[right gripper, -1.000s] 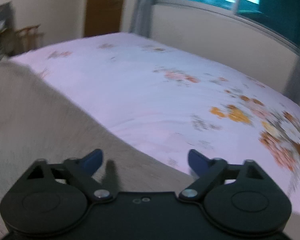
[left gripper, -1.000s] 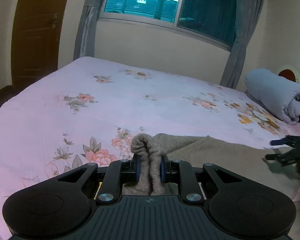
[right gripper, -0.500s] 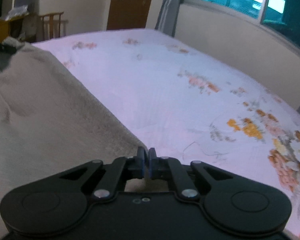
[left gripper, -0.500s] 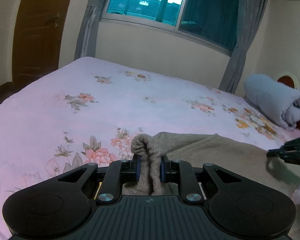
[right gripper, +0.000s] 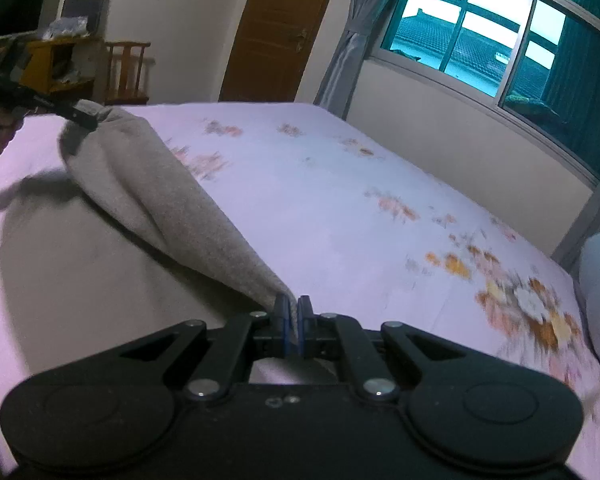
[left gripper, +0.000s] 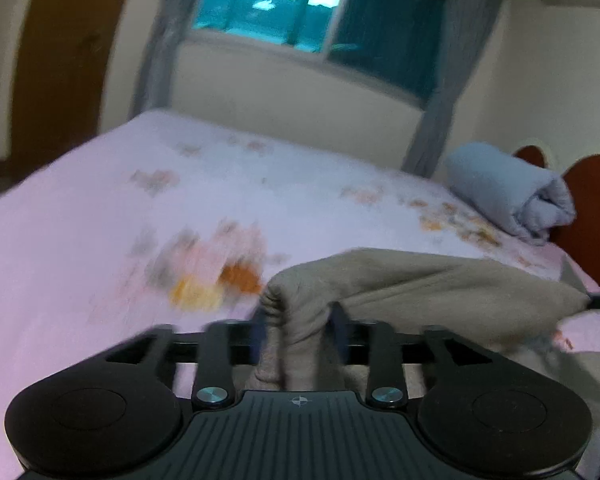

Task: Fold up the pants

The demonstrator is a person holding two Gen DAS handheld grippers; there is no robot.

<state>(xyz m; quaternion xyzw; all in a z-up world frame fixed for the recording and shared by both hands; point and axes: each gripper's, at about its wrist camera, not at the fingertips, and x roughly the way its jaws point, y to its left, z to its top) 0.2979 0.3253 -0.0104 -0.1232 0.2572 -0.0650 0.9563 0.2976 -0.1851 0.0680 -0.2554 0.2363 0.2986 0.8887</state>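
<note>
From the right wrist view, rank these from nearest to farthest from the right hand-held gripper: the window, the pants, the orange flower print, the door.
1. pants: a corner is pinched in the right hand-held gripper, cloth running up-left.
2. orange flower print: on the sheet, to the right.
3. door and window: both beyond the bed at the far walls, too close to call.

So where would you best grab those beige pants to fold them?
At the corners of one edge, from the near side. The pants lift as a taut fold between the right gripper, shut on a corner, and the left gripper, whose jaws are opening around bunched cloth.
</note>
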